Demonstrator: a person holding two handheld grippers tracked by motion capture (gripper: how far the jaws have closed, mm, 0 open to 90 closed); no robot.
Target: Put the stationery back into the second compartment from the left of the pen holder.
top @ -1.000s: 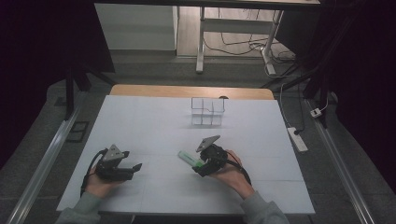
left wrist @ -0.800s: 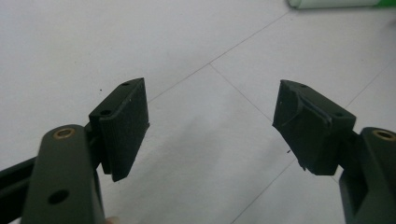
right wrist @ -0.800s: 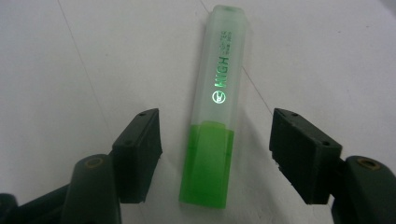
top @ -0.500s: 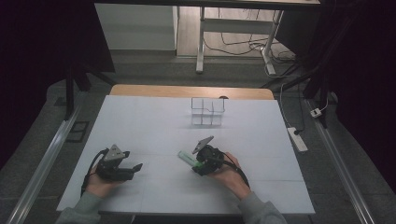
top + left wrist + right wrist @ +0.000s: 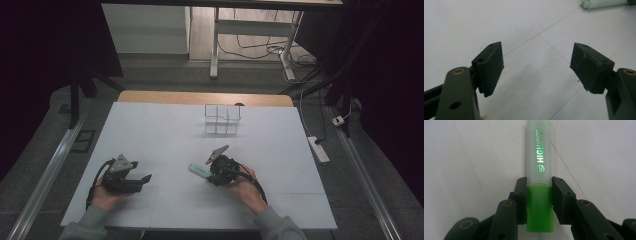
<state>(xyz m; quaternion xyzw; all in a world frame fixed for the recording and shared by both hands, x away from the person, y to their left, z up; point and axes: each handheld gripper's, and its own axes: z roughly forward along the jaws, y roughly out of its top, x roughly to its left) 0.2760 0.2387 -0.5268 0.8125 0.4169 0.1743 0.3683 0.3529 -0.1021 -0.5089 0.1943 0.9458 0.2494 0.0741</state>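
right gripper view: right tool (image 5: pixel 539 195) newly tight on highlighter (image 5: pixel 539 170)

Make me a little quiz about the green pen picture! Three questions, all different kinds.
1. True or false: the right gripper has its jaws shut on the green highlighter.
2. Which gripper has open jaws with nothing between them?
3. The clear organizer stands: A) at the table's far side, B) beside the left gripper, C) on the floor.

Key: 1 true; 2 the left gripper; 3 A.
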